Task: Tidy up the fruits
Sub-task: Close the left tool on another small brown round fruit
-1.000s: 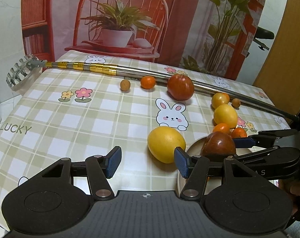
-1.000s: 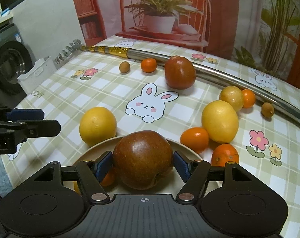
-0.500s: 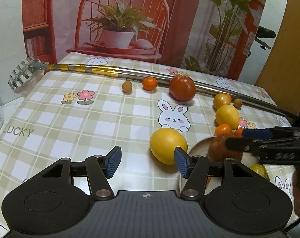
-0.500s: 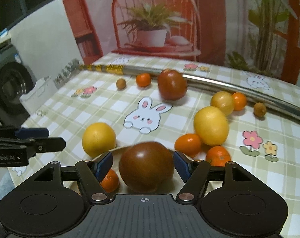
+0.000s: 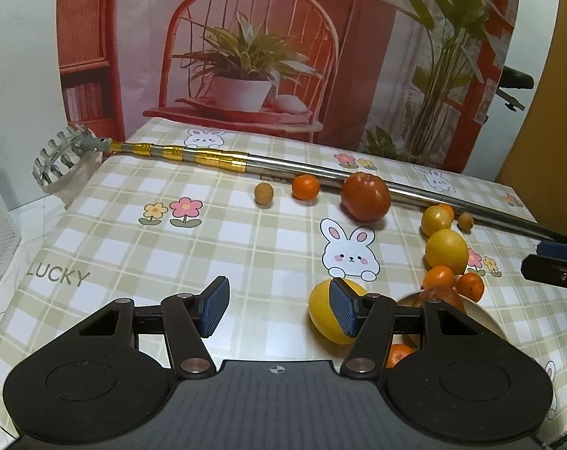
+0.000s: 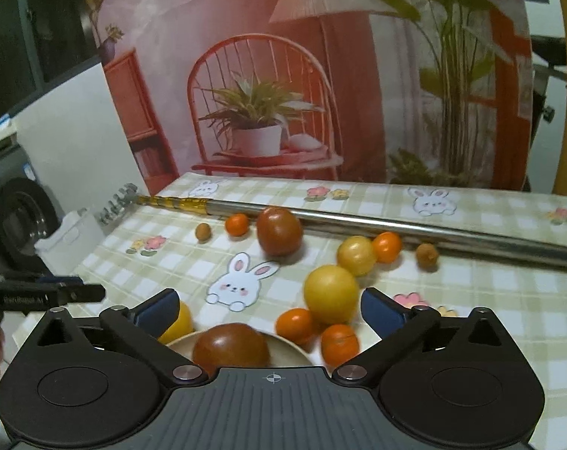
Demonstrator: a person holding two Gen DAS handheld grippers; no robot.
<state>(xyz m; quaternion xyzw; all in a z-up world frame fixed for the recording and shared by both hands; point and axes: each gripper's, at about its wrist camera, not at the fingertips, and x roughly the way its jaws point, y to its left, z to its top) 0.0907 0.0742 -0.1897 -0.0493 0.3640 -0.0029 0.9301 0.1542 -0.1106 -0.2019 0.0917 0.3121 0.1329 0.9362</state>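
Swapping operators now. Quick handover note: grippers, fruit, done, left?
Right gripper: open, its jaws have just been opening; nothing between the fingers.
Left gripper: open, empty, beside the yellow fruit.
Done: dark apple sits in the bowl, with a small orange inside.
Left on the table: second apple, three yellow fruits, several oranges, two small brown fruits, all near the pole.

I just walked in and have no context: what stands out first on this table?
Loose oranges and yellow citrus lie scattered over the bunny-print tablecloth, with a long metal pole along the far side. Nearest, a dark red apple sits in the bowl, and the right gripper, just opened, stands over it.
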